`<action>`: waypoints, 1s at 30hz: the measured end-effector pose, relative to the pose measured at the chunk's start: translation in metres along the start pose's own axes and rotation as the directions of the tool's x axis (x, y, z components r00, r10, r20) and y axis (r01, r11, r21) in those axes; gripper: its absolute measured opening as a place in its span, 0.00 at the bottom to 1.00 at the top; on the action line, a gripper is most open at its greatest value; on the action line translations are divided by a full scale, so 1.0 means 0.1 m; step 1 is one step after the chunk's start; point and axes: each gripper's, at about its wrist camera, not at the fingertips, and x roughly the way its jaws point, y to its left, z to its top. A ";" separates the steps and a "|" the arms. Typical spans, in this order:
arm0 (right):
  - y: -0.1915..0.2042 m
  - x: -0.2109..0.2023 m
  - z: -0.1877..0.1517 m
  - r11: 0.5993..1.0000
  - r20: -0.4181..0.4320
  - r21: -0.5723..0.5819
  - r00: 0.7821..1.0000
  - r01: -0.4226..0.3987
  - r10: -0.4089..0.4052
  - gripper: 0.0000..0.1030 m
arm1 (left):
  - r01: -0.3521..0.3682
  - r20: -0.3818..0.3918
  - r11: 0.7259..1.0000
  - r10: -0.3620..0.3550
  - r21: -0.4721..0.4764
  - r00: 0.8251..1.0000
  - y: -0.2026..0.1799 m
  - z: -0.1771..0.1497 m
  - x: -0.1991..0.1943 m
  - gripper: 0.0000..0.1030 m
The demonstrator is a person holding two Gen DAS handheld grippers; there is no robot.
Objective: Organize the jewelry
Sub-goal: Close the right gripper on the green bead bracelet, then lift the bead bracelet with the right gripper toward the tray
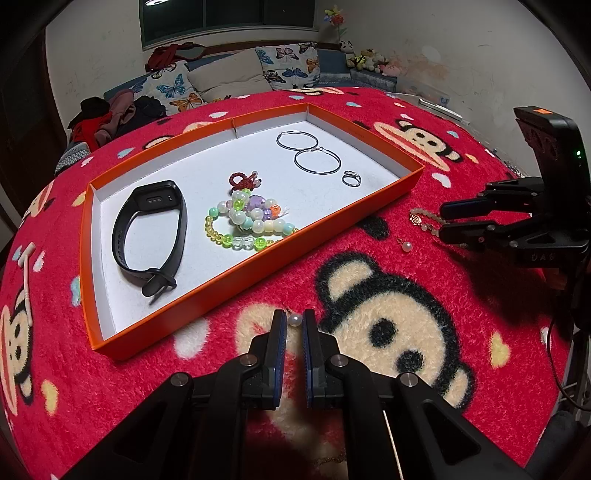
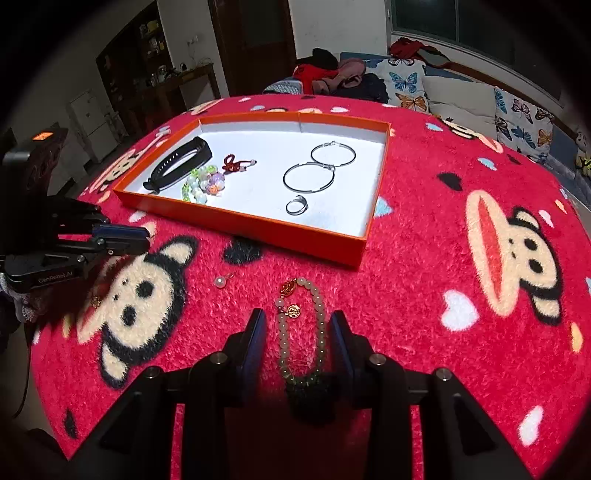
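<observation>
The left gripper (image 1: 294, 322), tilted down, is clenched on a pearl earring (image 1: 293, 319). The right gripper (image 2: 298, 325), also tilted down, stands released around a pale bead bracelet (image 2: 320, 317) on the red blanket (image 2: 406, 295). Farther, the orange tray (image 2: 258, 225) holds hoop earrings (image 2: 308, 177).

Light falls from overhead onto the white floor of the orange tray (image 1: 255, 122), which glows almost blown out in the right wrist view, while the room behind the tray sits dim and the window (image 1: 229, 16) is dark. The right hand-held gripper (image 1: 448, 221) throws a deep shadow on the red monkey-print blanket (image 1: 424, 266) beside the tray. Both fisheye views bow the tray's straight edges, fade to black at the corners, and blur the nearest gripper fingers.
</observation>
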 end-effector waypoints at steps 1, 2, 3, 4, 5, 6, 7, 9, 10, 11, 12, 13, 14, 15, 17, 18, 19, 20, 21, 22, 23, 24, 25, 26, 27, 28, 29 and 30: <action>0.01 0.03 0.00 1.000 -0.010 -0.007 1.000 0.003 -0.003 0.38 | 0.000 0.000 1.000 0.000 -0.001 1.000 0.00 0.00 0.00 0.08; 0.02 0.04 0.00 1.000 -0.013 -0.011 1.000 0.007 -0.007 0.38 | 0.001 0.000 1.000 -0.001 -0.001 1.000 0.00 0.00 0.00 0.08; 0.04 0.05 0.01 1.000 -0.012 -0.018 1.000 0.011 -0.012 0.38 | 0.001 0.000 1.000 -0.001 -0.002 1.000 0.00 0.00 0.00 0.08; 0.05 0.05 0.02 1.000 -0.014 -0.024 1.000 0.016 -0.016 0.38 | 0.000 0.000 1.000 0.000 -0.001 1.000 0.00 0.00 0.00 0.08; 0.06 0.06 0.02 0.999 -0.017 -0.029 1.000 0.021 -0.022 0.38 | 0.001 0.000 1.000 -0.001 -0.001 1.000 0.00 0.00 0.01 0.08; 0.07 0.07 0.02 0.999 -0.018 -0.034 0.999 0.026 -0.027 0.38 | 0.001 0.000 1.000 -0.001 -0.001 1.000 0.00 0.00 0.00 0.08; 0.09 0.08 0.02 0.999 -0.019 -0.040 0.999 0.032 -0.033 0.38 | 0.001 0.000 1.000 -0.001 -0.001 1.000 0.00 0.00 0.00 0.08; 0.12 0.08 0.02 0.997 -0.024 -0.057 0.998 0.051 -0.052 0.37 | 0.001 0.001 1.000 -0.001 -0.002 1.000 0.00 0.00 0.01 0.08; 0.12 0.08 0.02 0.997 -0.027 -0.059 0.998 0.054 -0.056 0.33 | 0.000 0.001 1.000 0.000 -0.002 1.000 0.00 0.00 0.00 0.08; 0.13 0.07 0.02 0.996 -0.030 -0.062 0.998 0.060 -0.062 0.29 | 0.000 0.001 1.000 0.000 -0.001 1.000 0.00 0.00 0.00 0.08; 0.13 0.08 0.03 0.996 -0.030 -0.066 0.997 0.063 -0.065 0.20 | 0.000 0.001 1.000 0.000 0.000 1.000 0.00 0.00 0.00 0.08; 0.13 0.08 0.03 0.996 -0.032 -0.065 0.998 0.059 -0.061 0.15 | 0.000 0.001 1.000 0.000 -0.001 1.000 0.00 0.00 0.00 0.08; 0.13 0.07 0.02 0.996 -0.033 -0.064 0.998 0.059 -0.061 0.15 | 0.001 0.001 1.000 -0.001 -0.001 1.000 0.00 0.00 0.00 0.08; 0.14 0.07 0.02 0.995 -0.032 -0.072 0.997 0.064 -0.067 0.14 | 0.001 0.001 1.000 -0.001 -0.002 1.000 0.00 0.00 0.01 0.08; 0.17 0.06 0.01 0.994 -0.024 -0.080 0.997 0.075 -0.077 0.13 | 0.000 0.001 1.000 0.000 -0.001 1.000 0.00 0.00 0.01 0.08; 0.17 0.06 0.00 0.994 -0.019 -0.080 0.997 0.077 -0.079 0.13 | 0.000 0.001 1.000 0.000 -0.001 1.000 0.00 0.00 0.00 0.08; 0.17 0.06 0.00 0.994 -0.016 -0.077 0.997 0.076 -0.078 0.13 | 0.000 0.001 1.000 0.000 -0.002 1.000 0.00 0.00 0.00 0.08; 0.16 0.05 0.00 0.995 -0.009 -0.067 0.997 0.071 -0.072 0.13 | 0.001 0.001 1.000 -0.001 -0.003 1.000 0.00 0.00 0.01 0.08; 0.15 0.04 -0.01 0.996 -0.005 -0.057 0.998 0.065 -0.065 0.13 | 0.001 0.001 1.000 -0.001 -0.003 1.000 0.00 0.00 0.00 0.08; 0.15 0.03 -0.01 0.997 -0.002 -0.053 0.998 0.063 -0.063 0.13 | 0.001 0.001 1.000 -0.001 -0.003 1.000 0.00 -0.01 0.00 0.08; 0.15 0.02 -0.02 0.997 0.005 -0.052 0.998 0.064 -0.063 0.13 | 0.000 0.001 1.000 0.000 -0.001 1.000 0.00 -0.01 0.00 0.08; 0.15 0.01 -0.01 0.997 0.009 -0.051 0.998 0.064 -0.064 0.13 | -0.001 0.001 1.000 0.001 0.000 1.000 0.00 -0.01 0.00 0.08; 0.15 0.00 -0.01 0.997 0.012 -0.051 0.998 0.064 -0.064 0.13 | 0.000 0.001 1.000 0.000 -0.002 1.000 0.00 -0.01 0.00 0.08; 0.15 -0.02 -0.01 0.997 0.017 -0.050 0.998 0.066 -0.065 0.13 | 0.000 0.002 1.000 0.000 -0.003 1.000 0.00 -0.01 0.00 0.08; 0.14 -0.04 0.00 0.997 0.023 -0.049 0.998 0.066 -0.065 0.13 | 0.000 0.002 1.000 0.000 -0.004 1.000 0.00 -0.01 0.00 0.08; 0.15 -0.05 0.00 0.997 0.026 -0.048 0.998 0.064 -0.063 0.13 | 0.000 0.003 1.000 0.000 -0.006 1.000 0.01 0.00 0.01 0.08; 0.15 -0.07 0.01 0.997 0.030 -0.048 0.998 0.063 -0.062 0.13 | 0.001 0.003 1.000 -0.001 -0.008 1.000 0.01 0.00 0.00 0.08; 0.15 -0.08 0.01 0.997 0.034 -0.047 0.998 0.063 -0.062 0.13 | 0.000 0.004 1.000 0.000 -0.009 1.000 0.01 0.01 0.00 0.08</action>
